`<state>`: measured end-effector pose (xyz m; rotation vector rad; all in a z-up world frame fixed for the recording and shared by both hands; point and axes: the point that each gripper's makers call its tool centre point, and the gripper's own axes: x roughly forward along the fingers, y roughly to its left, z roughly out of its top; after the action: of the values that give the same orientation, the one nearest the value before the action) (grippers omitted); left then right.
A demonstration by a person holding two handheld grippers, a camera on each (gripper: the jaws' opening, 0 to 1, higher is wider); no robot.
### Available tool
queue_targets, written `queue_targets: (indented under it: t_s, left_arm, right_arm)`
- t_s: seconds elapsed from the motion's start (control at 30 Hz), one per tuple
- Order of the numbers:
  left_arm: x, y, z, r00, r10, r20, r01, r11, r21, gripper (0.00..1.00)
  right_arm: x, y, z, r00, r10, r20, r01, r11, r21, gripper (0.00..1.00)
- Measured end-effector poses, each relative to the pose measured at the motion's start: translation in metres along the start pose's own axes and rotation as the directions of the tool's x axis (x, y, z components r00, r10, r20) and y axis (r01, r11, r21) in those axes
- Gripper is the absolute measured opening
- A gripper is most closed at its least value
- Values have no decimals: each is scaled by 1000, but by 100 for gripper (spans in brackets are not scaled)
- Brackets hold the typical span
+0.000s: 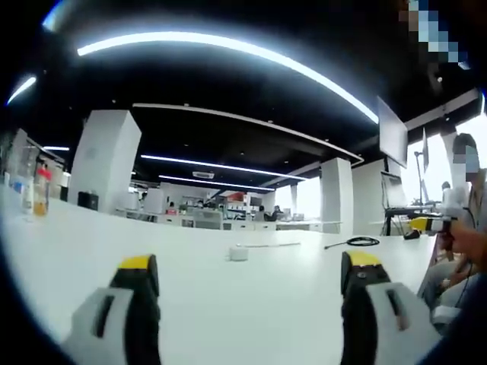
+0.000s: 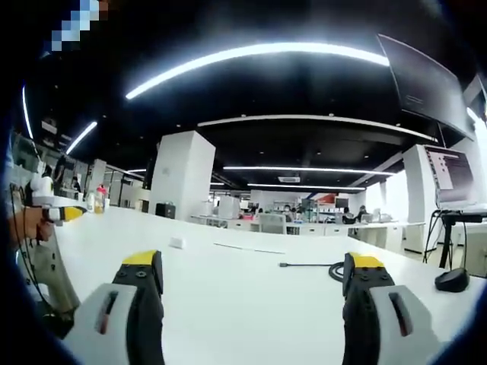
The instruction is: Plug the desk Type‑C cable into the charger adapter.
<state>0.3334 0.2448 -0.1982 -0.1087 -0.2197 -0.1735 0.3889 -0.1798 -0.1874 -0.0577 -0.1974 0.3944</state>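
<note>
Hovering low over the broad white surface (image 1: 228, 304), the left tool (image 1: 251, 304) has its two grey, yellow-tipped jaws spread wide, released, gripping nothing. Straight ahead in the left gripper view, well beyond the jaws, sits the small white boxy charger adapter (image 1: 239, 253), resting flat on the surface. A thin white cable (image 1: 270, 245) runs away from just beside it toward the right. Further right lies the black Type-C cable (image 1: 358, 242), part of it coiled in a loop, one straight end reaching left toward the adapter but well apart from it. At the far right edge a person's hand holds the other tool (image 1: 437, 222), yellow tip showing. Off to the left stands a clear bottle with orange liquid and a red cap (image 1: 40, 190).

Over to the right gripper view: the right tool (image 2: 251, 304) is likewise released, jaws wide, nothing between them. The adapter (image 2: 176, 242) lies ahead and left, the white cable (image 2: 247, 248) stretching right of it, and the black cable (image 2: 319, 266) with its coil sits just above the right jaw's tip. A black round stand base (image 2: 453, 280) rests at the right. At the far left, a hand carries the left tool (image 2: 61, 213). Long ceiling lights (image 2: 259, 57) arc overhead.
</note>
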Motion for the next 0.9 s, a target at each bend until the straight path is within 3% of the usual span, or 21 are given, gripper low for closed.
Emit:
queue_targets:
  t_s: [0.23,0.47,0.73,0.9]
  left_arm:
    - [1,5,1,1000,14,1,-14,1000,9,99]
    - [13,5,-1,1000,-22,-16,23,999,35,95]
    - [35,-1,-3,994,-96,-47,99,992,77,97]
    - [58,-7,4,979,-191,-75,196,978,72,97]
  right_arm:
    - [1,0,0,1000,5,3,-5,1000,5,100]
    - [3,2,-2,1000,10,-3,-10,1000,7,100]
    - [3,2,-3,1000,11,-5,-11,1000,10,100]
    - [3,2,-6,1000,13,-10,-13,1000,16,100]
